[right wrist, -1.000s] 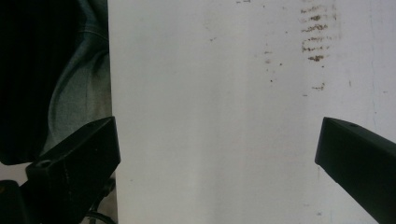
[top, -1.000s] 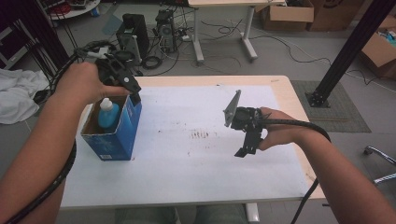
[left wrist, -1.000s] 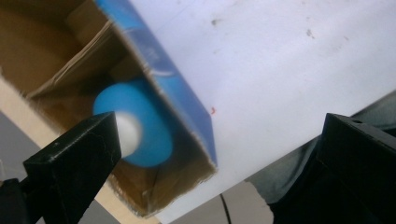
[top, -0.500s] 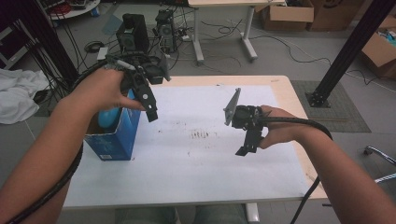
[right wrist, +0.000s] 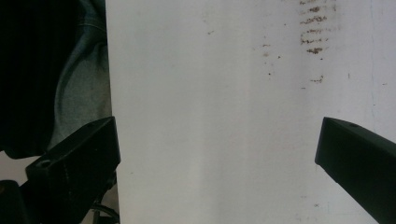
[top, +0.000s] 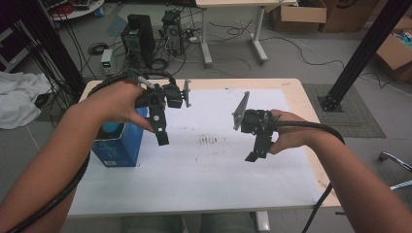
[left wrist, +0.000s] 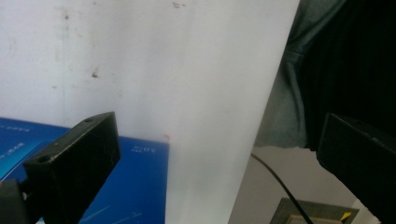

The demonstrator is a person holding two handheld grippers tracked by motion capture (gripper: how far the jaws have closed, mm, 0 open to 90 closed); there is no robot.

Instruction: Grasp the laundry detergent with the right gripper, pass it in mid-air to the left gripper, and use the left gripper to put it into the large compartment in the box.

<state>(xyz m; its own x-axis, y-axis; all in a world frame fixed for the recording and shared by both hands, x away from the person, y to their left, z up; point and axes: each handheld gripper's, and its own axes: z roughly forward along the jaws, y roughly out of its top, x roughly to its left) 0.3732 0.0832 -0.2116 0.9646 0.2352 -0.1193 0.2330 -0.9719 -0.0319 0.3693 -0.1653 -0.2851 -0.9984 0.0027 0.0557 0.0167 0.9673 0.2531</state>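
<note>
Your left gripper (top: pixel 162 138), jaws spread and empty, hangs at left of centre just right of the blue box (top: pixel 120 145) with a bottle (top: pixel 111 129) inside, so it's nearer than your right gripper (top: pixel 252 156), likewise released, right of centre.

blue box (top: pixel 119 145) partly hidden behind left hand (top: pixel 114 103), contents unclear

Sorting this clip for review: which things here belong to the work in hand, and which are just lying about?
In the job:
- blue box on the table
- light blue item inside it
- left tongs, open
- right tongs, open

Lying about:
- computer towers on the floor
- white cloth
- cardboard boxes
</note>
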